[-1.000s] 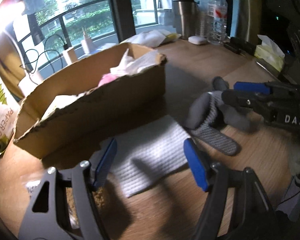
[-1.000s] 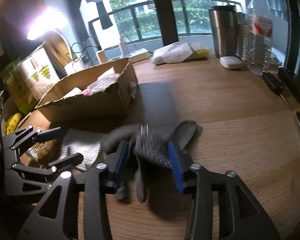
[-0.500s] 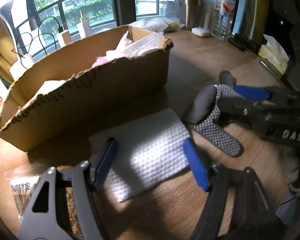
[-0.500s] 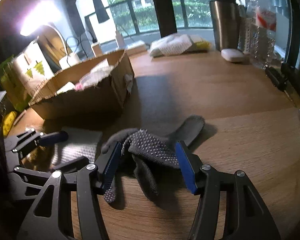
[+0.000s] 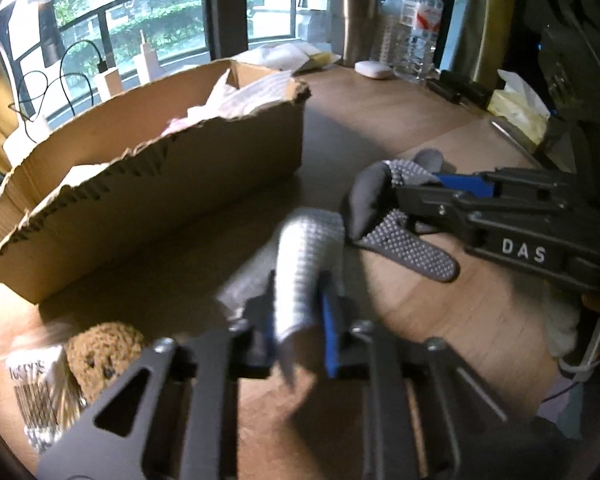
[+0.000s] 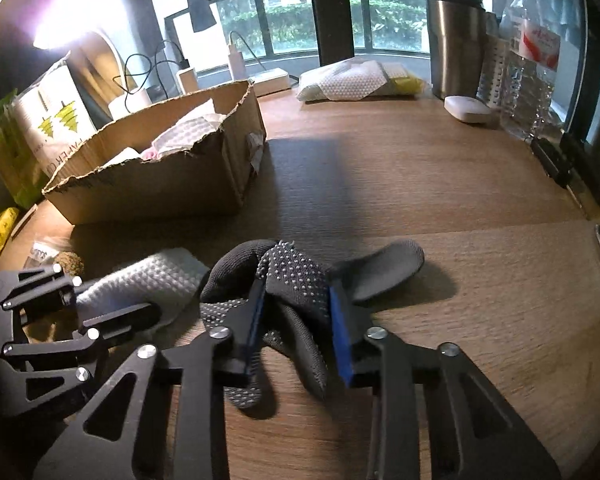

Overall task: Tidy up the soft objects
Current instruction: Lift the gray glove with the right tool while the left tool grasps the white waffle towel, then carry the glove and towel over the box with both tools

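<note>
Left tongs (image 5: 296, 316) pinch a white dimpled cloth (image 5: 306, 264), right tongs (image 6: 298, 320), just closing, squeeze a grey dotted knit glove (image 6: 296, 276) on the wooden bench (image 6: 460, 208).

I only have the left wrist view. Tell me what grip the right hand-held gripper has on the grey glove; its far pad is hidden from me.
Observer: The right hand-held gripper has just been closing its jaws. Both blue pads press a bunched fold of the grey glove between them.
Operator: Report what lies outside the grip.
Observer: One glove finger lies flat on the table, to the right of the pads.
Operator: Check the cardboard box's end wall.
Observer: On the cardboard box, the end facing the glove has a pale scrap stuck near its top corner.
</note>
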Demonstrator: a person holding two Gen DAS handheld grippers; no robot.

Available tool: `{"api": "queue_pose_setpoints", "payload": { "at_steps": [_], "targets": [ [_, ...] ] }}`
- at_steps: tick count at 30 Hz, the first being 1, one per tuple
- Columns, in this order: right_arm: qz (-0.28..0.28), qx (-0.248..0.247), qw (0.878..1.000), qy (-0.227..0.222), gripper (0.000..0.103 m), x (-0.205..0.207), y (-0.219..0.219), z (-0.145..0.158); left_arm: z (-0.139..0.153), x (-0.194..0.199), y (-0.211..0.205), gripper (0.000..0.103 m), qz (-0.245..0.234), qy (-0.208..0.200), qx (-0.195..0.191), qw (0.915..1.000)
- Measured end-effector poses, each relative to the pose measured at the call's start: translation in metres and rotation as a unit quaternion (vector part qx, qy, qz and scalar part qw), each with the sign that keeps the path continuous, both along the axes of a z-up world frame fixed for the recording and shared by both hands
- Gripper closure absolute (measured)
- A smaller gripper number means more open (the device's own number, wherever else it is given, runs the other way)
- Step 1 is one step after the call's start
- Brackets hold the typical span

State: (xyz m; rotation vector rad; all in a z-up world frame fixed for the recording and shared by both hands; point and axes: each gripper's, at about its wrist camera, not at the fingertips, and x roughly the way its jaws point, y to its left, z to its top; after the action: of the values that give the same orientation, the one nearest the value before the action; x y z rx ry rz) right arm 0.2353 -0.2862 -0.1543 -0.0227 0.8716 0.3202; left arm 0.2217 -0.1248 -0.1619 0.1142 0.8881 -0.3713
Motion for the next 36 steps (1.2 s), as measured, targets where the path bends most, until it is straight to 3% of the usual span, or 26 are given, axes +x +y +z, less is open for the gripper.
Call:
{"api": "queue_pose_setpoints", "payload": {
  "at_steps": [4,10,36],
  "targets": [
    [0.004,0.003,1.000,-0.010,0.076,-0.007,0.004,0.005,0.005,-0.003,0.013,0.091,0.008,0.005,-0.031,0.9995],
    [0.011,0.008,0.999,-0.038,0.076,-0.015,0.011,0.028,0.026,-0.012,0.031,0.091,0.024,-0.022,-0.052,0.9981],
    [0.065,0.008,0.992,-0.109,0.075,-0.019,0.069,0.092,0.095,-0.033,0.122,0.091,0.097,-0.111,-0.089,0.9851]
  ]
}}
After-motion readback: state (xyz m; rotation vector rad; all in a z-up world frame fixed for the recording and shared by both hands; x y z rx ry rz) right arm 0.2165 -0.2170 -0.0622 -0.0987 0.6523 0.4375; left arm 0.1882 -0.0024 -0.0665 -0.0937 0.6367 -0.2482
